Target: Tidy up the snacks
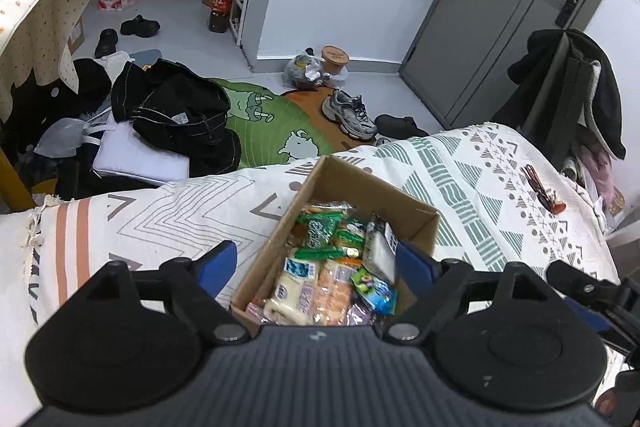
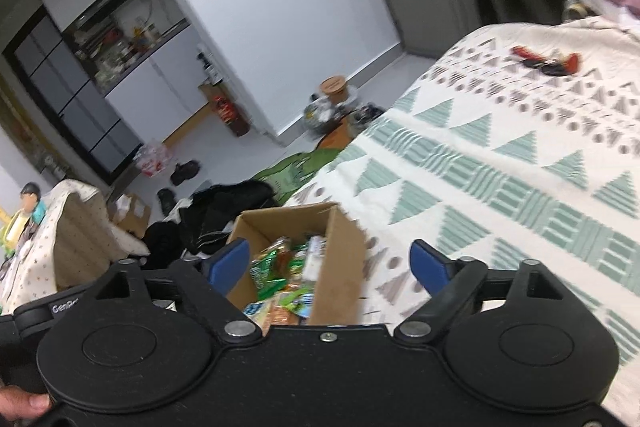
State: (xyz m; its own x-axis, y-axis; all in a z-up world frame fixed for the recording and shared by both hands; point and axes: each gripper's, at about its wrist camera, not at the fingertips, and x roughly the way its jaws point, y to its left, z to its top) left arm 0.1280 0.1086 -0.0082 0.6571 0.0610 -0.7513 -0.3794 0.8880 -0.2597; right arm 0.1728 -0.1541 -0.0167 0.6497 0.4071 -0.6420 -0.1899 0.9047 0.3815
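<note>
An open cardboard box (image 1: 362, 183) (image 2: 340, 251) sits on a patterned cloth and holds several wrapped snacks (image 1: 332, 267) (image 2: 280, 279) in green, white, orange and blue packets. My left gripper (image 1: 316, 265) hovers just above the box, open, its blue fingertips (image 1: 216, 263) spread to either side of the snacks and holding nothing. My right gripper (image 2: 330, 265) is also open and empty, straddling the box's right wall from the near side. That view is tilted and blurred.
The patterned tablecloth (image 1: 500, 187) spreads right of the box, with a small red-and-black item (image 1: 540, 189) (image 2: 548, 61) on it. Beyond the table edge lie black clothes (image 1: 180, 107), a green rug (image 1: 272, 123), sneakers (image 1: 348, 113) and a bag (image 1: 304, 67). A grey door (image 1: 492, 19) stands at right.
</note>
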